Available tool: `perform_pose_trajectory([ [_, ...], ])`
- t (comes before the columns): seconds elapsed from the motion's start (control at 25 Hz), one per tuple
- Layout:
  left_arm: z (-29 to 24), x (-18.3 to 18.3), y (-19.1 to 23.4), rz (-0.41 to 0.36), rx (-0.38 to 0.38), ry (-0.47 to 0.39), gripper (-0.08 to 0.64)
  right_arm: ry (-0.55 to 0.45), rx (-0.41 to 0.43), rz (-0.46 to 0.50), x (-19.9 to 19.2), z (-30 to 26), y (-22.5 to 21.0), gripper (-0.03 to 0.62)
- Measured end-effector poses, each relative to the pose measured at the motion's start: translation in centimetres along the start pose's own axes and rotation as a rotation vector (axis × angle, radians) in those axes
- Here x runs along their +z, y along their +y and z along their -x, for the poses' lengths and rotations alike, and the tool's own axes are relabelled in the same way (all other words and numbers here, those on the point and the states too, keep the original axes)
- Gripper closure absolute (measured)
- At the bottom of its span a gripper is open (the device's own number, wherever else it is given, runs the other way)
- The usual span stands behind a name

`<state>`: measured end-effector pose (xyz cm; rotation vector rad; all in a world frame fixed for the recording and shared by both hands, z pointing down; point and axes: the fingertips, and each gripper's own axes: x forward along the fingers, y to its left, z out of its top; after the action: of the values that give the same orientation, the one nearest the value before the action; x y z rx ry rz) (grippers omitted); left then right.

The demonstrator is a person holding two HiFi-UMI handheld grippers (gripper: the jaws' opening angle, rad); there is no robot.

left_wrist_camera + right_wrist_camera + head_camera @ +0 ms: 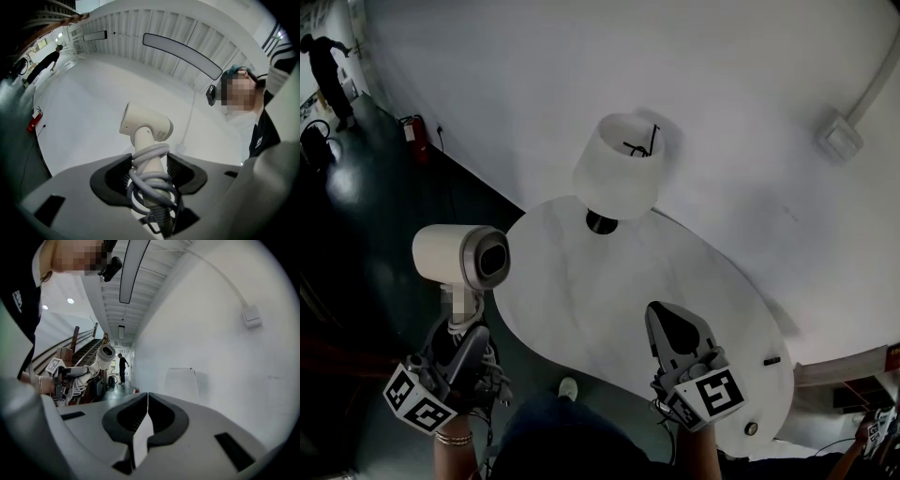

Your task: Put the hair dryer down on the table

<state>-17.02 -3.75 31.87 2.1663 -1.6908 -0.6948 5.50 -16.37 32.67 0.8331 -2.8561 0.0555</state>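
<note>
Carry step; hair dryer not yet down. Your left hand-held gripper (461, 326) pinched the hair dryer (459, 253) by its handle, upright, in the air just off the counter's (609, 309) left edge, over dark floor. Your right hand-held gripper (664, 319) hung above the counter, jaws pressed together on nothing.

Dryer: cream-white barrel, grey cord (151, 157) coiled round the handle.

Next move probably called for swinging it right over bare counter, clear of the lamp (619, 169), then lowering before letting go.
</note>
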Motion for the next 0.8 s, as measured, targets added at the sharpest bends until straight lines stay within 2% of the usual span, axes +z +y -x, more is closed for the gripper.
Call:
perform_pose_trajectory([
  [0.12,1.6,-0.2,-0.7,0.006,0.010,-0.001,0.314,-0.002,0.006,-0.019,0.1,1.0,1.2,0.572],
  [0.24,3.3,-0.3,-1.9,0.002,0.009,0.000,0.314,0.008,0.005,0.000,-0.2,2.7,2.3,0.572],
  [0.44,0.4,-0.2,0.0,-0.006,0.024,0.034,0.314,0.007,-0.006,-0.040,-0.4,0.3,0.3,0.572],
  [0.56,-0.1,-0.2,0.4,0.018,0.029,0.038,0.314,0.024,-0.023,-0.042,-0.3,0.5,0.2,0.572],
  [0.8,0.1,-0.2,0.4,0.019,-0.013,0.044,0.314,0.018,-0.071,-0.013,0.1,1.9,0.7,0.572],
])
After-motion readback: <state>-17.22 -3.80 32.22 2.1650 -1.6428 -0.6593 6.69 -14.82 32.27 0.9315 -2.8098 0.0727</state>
